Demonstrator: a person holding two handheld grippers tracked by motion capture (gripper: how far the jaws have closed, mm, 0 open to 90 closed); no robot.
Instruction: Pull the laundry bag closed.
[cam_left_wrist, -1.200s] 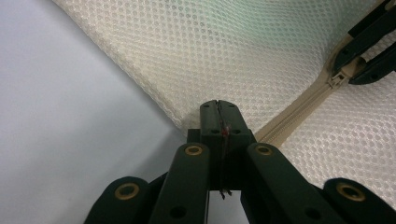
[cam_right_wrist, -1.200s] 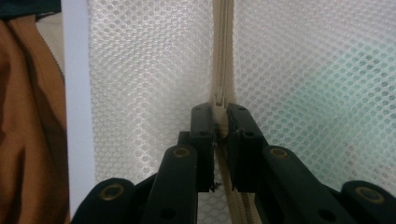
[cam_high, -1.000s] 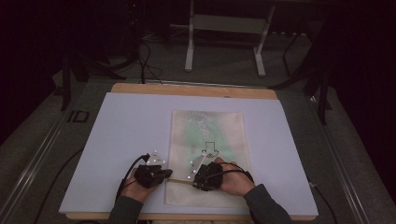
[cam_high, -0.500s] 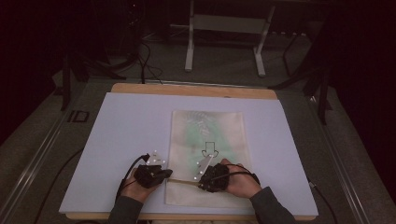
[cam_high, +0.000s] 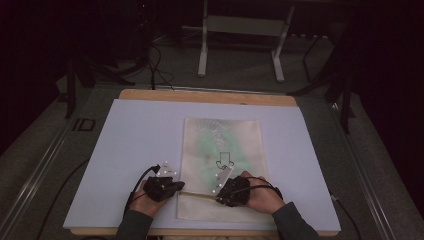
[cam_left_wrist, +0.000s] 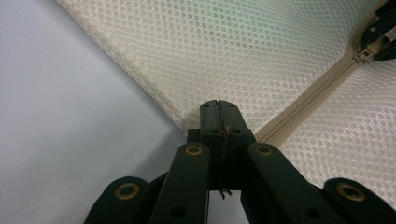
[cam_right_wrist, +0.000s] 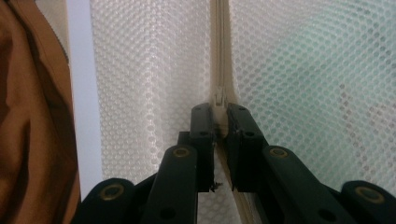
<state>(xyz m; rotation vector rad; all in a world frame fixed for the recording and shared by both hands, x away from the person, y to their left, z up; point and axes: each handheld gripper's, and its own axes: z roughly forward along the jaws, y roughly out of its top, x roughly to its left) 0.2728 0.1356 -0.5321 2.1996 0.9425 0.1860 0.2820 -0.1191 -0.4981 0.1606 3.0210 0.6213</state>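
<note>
The left tongs (cam_left_wrist: 218, 108) are clenched on the mesh bag's (cam_high: 222, 145) left edge. The right tongs (cam_right_wrist: 220, 119) grasp the zipper pull (cam_right_wrist: 218, 100), now further right along the zipper (cam_left_wrist: 308, 100). Both hands rest low, near the desk's (cam_high: 130, 130) front edge.

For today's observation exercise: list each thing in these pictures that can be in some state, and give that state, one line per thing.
Mesh bag: lying flat on the white sheet, something green inside.
Zipper: runs across the bag's near end; how far it is open cannot be told.
Zipper pull: pinched between the right gripper's jaws.
Left gripper: shut on the bag's edge at the zipper's end.
Right gripper: shut on the zipper pull.
</note>
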